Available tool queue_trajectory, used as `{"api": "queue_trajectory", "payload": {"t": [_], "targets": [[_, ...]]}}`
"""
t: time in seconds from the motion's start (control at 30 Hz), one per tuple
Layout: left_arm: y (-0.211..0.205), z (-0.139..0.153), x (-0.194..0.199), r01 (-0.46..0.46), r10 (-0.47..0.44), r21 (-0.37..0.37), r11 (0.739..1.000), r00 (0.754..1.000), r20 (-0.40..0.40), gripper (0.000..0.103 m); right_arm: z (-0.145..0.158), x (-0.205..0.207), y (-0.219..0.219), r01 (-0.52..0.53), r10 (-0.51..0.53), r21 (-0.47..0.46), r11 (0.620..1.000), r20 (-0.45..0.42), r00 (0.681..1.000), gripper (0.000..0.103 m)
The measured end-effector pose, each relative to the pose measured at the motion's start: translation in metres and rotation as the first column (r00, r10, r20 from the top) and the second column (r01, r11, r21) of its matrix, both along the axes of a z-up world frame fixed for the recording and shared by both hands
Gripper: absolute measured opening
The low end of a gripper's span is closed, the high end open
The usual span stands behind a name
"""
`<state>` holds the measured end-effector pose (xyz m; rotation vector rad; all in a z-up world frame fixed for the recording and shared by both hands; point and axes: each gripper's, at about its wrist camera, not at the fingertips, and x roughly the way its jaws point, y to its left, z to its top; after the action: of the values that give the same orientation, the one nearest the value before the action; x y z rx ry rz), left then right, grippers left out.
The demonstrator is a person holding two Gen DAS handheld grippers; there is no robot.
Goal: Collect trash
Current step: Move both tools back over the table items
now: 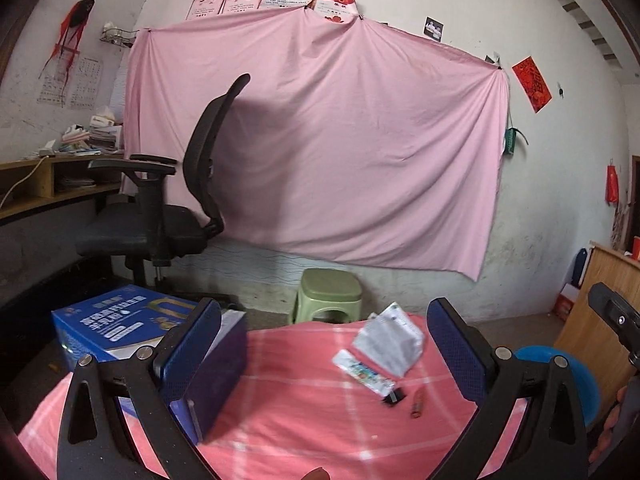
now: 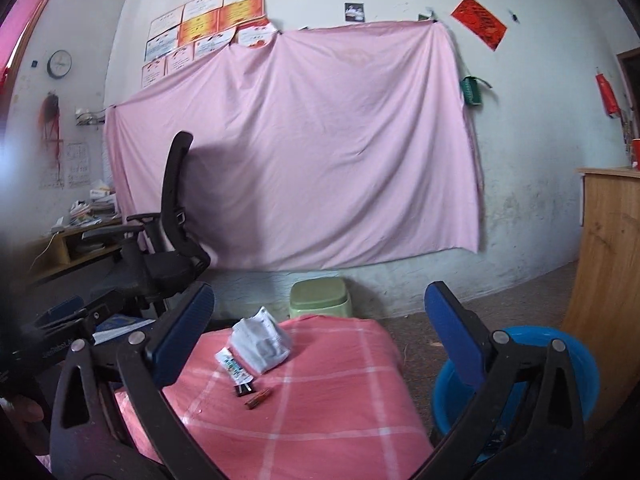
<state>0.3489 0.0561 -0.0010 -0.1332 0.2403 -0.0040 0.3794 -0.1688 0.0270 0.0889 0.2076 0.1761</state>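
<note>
Trash lies on a pink checked cloth (image 1: 320,432) (image 2: 340,412): a crumpled white wrapper (image 1: 390,340) (image 2: 262,346), a small printed sachet (image 1: 362,372) (image 2: 234,368), a small black clip (image 1: 394,396) (image 2: 244,389) and a short orange stick (image 1: 417,402) (image 2: 258,397). My left gripper (image 1: 324,352) is open and empty, held above the cloth's near side. My right gripper (image 2: 320,344) is open and empty, with the trash near its left finger. A blue basin (image 1: 560,380) (image 2: 520,380) stands on the floor to the right of the cloth.
A blue printed box (image 1: 132,320) sits at the cloth's left edge. A green plastic stool (image 1: 330,292) (image 2: 320,296) stands behind the cloth. A black office chair (image 1: 168,200) (image 2: 164,248) and desk are at the left. A wooden cabinet (image 2: 608,264) is at the right.
</note>
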Motion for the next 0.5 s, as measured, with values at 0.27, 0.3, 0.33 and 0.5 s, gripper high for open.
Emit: {"api": "queue_trajectory", "payload": {"t": [0.27, 0.3, 0.33, 0.5], "targets": [[0.008, -0.029, -0.002, 0.027, -0.025, 0.039, 0.999, 0.998, -0.054, 0.101, -0.03, 0.029, 0.022, -0.058, 0.051, -0.05, 0.997, -0.143, 0.988, 0.103], [0.006, -0.032, -0.001, 0.035, -0.032, 0.041, 0.999, 0.997, -0.066, 0.101, -0.033, 0.032, 0.023, -0.059, 0.049, -0.054, 0.997, -0.167, 0.985, 0.103], [0.005, -0.035, 0.001, 0.041, -0.037, 0.044, 0.998, 0.996, -0.077, 0.101, -0.038, 0.034, 0.024, -0.057, 0.046, -0.055, 0.997, -0.188, 0.981, 0.103], [0.002, -0.049, 0.015, 0.061, -0.057, 0.019, 0.998, 0.986, -0.156, 0.101, -0.055, 0.047, 0.022, -0.058, 0.041, -0.053, 0.997, -0.288, 0.957, 0.103]]}}
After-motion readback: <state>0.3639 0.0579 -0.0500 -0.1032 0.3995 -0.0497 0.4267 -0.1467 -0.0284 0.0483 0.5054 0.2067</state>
